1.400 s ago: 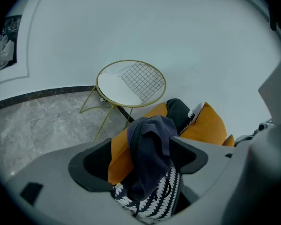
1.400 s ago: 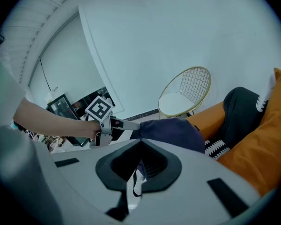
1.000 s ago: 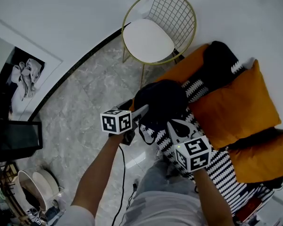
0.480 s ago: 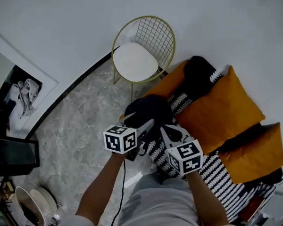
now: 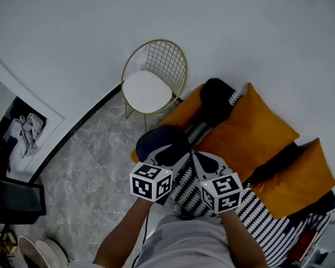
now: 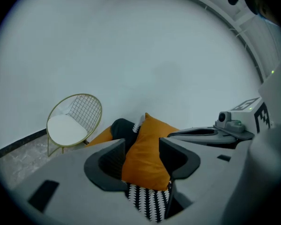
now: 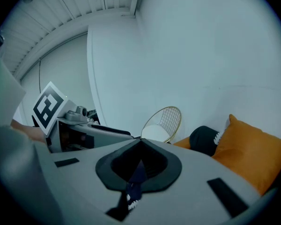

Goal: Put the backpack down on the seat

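The dark backpack [image 5: 159, 140] hangs at the left end of the sofa, over the black-and-white striped throw [image 5: 262, 223] and an orange edge. My right gripper [image 5: 204, 162] reaches to it from the right. In the right gripper view this gripper [image 7: 139, 165] is shut on a thin dark blue strap [image 7: 136, 178] of the backpack. My left gripper [image 5: 176, 158] is just left of it, against the bag's near side. In the left gripper view the jaws of that gripper [image 6: 141, 157] are closing with a gap and nothing between them.
A gold wire chair [image 5: 152, 88] with a white seat stands on the marble floor left of the sofa. Orange cushions [image 5: 251, 135] and a black cushion [image 5: 215, 96] lean on the sofa back by the white wall. A framed picture [image 5: 19, 135] stands at the far left.
My left gripper has come in from the left and now sits close beside the right one at the backpack. The whole scene has shifted in the head view.
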`<state>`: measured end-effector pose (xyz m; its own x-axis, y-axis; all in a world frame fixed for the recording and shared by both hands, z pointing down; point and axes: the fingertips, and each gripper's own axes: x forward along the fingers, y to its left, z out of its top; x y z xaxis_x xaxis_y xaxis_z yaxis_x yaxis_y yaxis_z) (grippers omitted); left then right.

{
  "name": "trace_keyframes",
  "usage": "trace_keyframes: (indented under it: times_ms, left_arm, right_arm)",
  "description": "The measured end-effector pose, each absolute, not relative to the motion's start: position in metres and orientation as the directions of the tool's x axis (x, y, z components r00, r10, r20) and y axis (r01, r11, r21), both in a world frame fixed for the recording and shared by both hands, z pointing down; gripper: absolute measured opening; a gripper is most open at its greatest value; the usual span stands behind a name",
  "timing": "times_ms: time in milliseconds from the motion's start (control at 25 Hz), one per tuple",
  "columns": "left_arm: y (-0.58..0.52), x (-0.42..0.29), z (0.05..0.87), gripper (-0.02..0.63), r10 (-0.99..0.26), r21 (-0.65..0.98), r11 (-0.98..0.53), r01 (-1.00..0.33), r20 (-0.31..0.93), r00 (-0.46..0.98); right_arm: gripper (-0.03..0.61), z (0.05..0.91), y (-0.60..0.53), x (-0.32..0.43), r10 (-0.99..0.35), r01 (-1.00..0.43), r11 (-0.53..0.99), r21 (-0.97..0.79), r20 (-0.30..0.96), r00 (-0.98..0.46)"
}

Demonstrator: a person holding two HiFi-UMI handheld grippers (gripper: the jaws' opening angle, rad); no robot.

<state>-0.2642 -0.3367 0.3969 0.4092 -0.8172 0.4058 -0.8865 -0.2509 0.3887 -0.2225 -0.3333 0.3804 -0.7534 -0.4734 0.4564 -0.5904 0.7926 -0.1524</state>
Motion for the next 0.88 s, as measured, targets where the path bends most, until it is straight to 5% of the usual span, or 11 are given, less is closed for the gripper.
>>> trace_keyframes:
  times_ms: [360, 880]
  left_arm:
    - [-0.339, -0.202, 0.372, 0.076, -0.843, 0.311, -0.259, -0.914, 0.390, 0.372]
    - [-0.337, -0.178, 0.357, 0.009, -0.858, 0.316, -0.246, -0.916, 0.368, 0.357]
  right_arm:
    - [0.002, 0.354, -0.340, -0.161, -0.570, -0.663, 0.737, -0.132, 0.406, -0.714]
    - [0.002, 0.348, -0.328, -0.148, -0.593, -0.674, 0.726, -0.138, 0.370, -0.715]
